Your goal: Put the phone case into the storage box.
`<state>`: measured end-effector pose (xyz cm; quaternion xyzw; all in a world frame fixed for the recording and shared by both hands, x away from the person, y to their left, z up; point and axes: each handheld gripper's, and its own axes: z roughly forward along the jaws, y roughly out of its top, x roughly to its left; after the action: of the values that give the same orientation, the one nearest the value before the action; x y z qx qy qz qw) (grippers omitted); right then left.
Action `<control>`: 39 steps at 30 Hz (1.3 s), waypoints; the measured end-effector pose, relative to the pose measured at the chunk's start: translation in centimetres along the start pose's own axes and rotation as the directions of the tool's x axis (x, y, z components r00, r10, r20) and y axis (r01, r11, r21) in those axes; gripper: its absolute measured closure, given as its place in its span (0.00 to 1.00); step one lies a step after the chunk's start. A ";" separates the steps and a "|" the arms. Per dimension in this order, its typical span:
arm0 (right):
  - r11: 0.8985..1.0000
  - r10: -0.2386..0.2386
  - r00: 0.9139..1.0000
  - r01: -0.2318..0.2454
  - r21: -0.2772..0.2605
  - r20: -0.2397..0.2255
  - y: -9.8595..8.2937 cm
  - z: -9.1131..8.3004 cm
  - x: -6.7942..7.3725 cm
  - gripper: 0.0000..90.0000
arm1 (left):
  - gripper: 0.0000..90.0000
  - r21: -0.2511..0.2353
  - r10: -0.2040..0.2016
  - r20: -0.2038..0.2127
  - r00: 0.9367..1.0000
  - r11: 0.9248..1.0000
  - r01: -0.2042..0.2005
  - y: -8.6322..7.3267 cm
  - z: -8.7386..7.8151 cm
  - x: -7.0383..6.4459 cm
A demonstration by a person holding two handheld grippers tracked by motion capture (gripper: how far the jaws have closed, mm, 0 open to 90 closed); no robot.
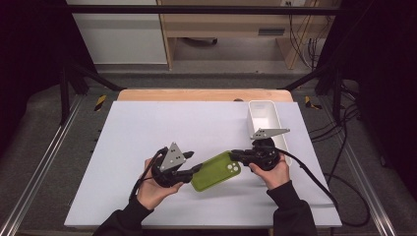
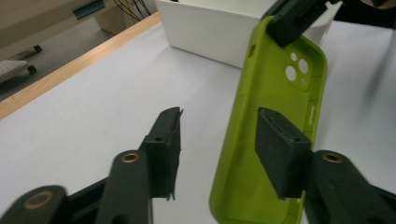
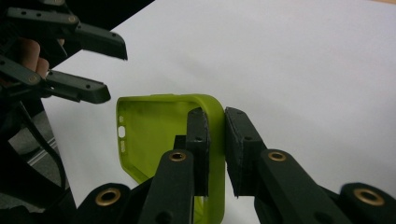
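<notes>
Clearly the soft lime-green silicone phone case (image 1: 214, 171) sits low in the middle of the high view, lifted off the pale grey table sheet (image 1: 147, 132) between 2 tools. The right gripper (image 3: 215, 149) is clenched on the case's rim at the camera-hole end, while the left gripper (image 2: 219, 149) stands released, 1 pad inside the shell near the other end. Light and floppy, it would likely sag or twist, so the stiffer side wall is the best hold; a white rectangular plastic bin (image 1: 264, 118) waits upper right.
</notes>
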<state>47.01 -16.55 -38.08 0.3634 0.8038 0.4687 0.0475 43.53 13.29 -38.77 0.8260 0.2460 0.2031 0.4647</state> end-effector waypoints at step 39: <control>0.993 -0.100 0.982 0.108 -0.040 0.159 2.3 -6.0 -0.1 0.90 | 0.06 -0.104 -0.225 0.007 0.974 0.969 0.224 -5.9 -3.3 5.6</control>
<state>45.89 -20.21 -32.95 0.3554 0.8038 0.4549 0.1439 44.85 21.45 -41.74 0.7669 0.3281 0.1640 0.5266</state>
